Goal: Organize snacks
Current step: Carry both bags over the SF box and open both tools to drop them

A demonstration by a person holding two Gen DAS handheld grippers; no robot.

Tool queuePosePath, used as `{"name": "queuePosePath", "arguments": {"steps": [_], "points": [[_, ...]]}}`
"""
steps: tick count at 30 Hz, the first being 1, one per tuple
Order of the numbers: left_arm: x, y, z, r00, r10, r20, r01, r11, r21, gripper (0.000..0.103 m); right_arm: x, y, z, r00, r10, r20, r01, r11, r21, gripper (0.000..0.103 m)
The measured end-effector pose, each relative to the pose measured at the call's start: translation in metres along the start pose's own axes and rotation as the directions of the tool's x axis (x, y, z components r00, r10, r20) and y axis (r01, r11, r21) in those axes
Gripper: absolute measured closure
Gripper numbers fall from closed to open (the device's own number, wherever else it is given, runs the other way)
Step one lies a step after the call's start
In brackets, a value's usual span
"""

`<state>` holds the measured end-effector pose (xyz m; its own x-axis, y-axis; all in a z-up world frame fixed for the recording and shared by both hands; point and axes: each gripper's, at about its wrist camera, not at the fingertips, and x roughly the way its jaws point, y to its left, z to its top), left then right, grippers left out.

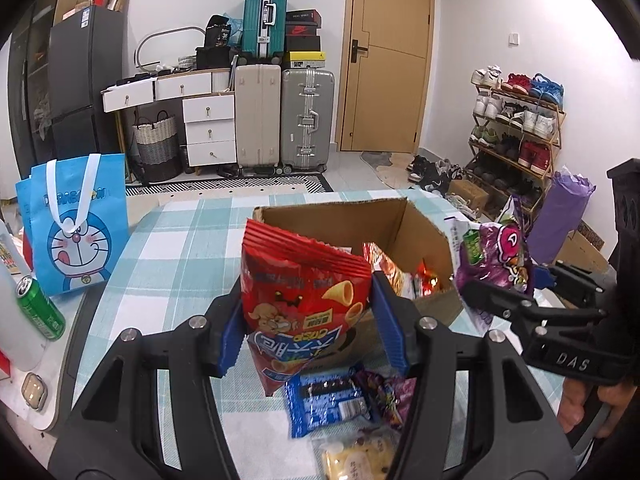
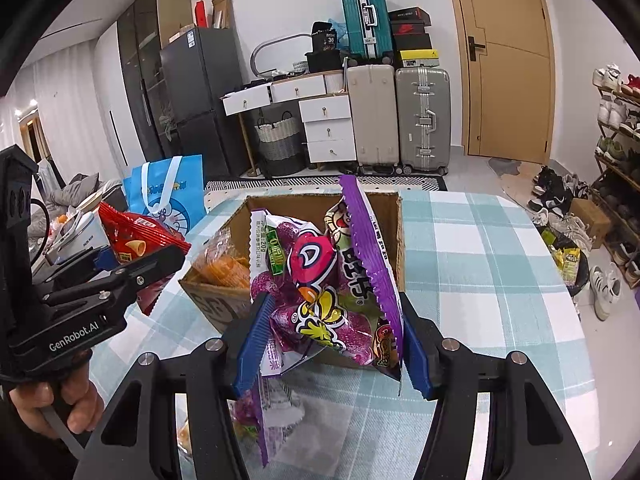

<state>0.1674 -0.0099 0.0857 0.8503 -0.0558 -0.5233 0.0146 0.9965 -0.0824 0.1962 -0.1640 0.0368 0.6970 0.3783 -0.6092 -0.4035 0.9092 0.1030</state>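
Left gripper [image 1: 308, 328] clamps red bag [image 1: 304, 280]; right gripper [image 2: 334, 344] clamps purple bag [image 2: 320, 292]; box [image 1: 424, 224] beyond holds snack packets.

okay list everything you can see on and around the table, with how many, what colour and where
red snack bag: one, red, in the left gripper
purple snack bag: one, purple, in the right gripper
cardboard box: one, brown, open on the table, snacks inside
loose snack packs: several, blue, purple, yellow, on the checked tablecloth
tote bag: one, blue, table's left edge
can: one, green, beside the tote
suitcases: three, teal, beige, grey, back wall
shoe rack: one, wooden, right
left gripper: shut on the red bag
right gripper: shut on the purple bag
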Motion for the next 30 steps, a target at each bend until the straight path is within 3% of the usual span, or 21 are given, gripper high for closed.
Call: {"name": "queuePosePath", "arguments": {"steps": [12, 30], "points": [[0.030, -0.006, 0.012, 0.999, 0.030, -0.013, -0.030, 1.000, -0.011, 0.049, 0.024, 0.001, 0.018, 1.000, -0.013, 0.022, 0.012, 0.999, 0.041, 0.043], [0.054, 0.003, 0.020, 0.998, 0.055, -0.026, -0.056, 0.998, -0.033, 0.048, 0.067, -0.012, 0.026, 0.999, -0.049, -0.019, 0.050, 0.996, 0.071, 0.042]]}}
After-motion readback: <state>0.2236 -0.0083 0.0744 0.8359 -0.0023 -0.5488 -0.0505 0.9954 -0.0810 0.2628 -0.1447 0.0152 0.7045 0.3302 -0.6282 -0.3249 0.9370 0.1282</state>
